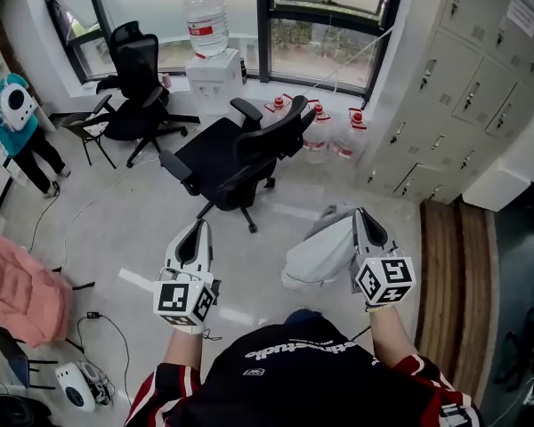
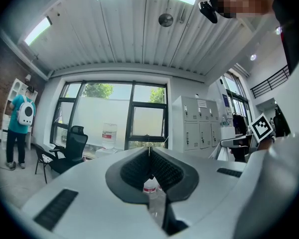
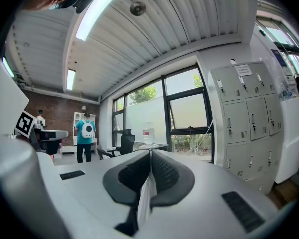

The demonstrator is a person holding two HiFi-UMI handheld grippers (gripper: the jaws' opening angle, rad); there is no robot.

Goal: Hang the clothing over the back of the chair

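The clothing (image 1: pixel 320 252), a pale grey garment, hangs bunched from my right gripper (image 1: pixel 360 213), which is shut on it; in the right gripper view a white fold (image 3: pixel 145 198) is pinched between the meeting jaws of the right gripper (image 3: pixel 150 153). My left gripper (image 1: pixel 200 226) is level with it on the left, apart from the cloth. The jaws of the left gripper (image 2: pixel 149 151) are shut with nothing in them. The nearest black office chair (image 1: pixel 240 154) stands ahead on the floor, its backrest (image 1: pixel 280 132) on the right side, beyond both grippers.
A second black chair (image 1: pixel 138 78) and a water dispenser (image 1: pixel 215 69) stand by the window. Water bottles (image 1: pixel 331 133) sit on the floor beside grey lockers (image 1: pixel 463 96). A pink garment (image 1: pixel 18 294) lies at the left. A person in teal (image 1: pixel 13 127) stands far left.
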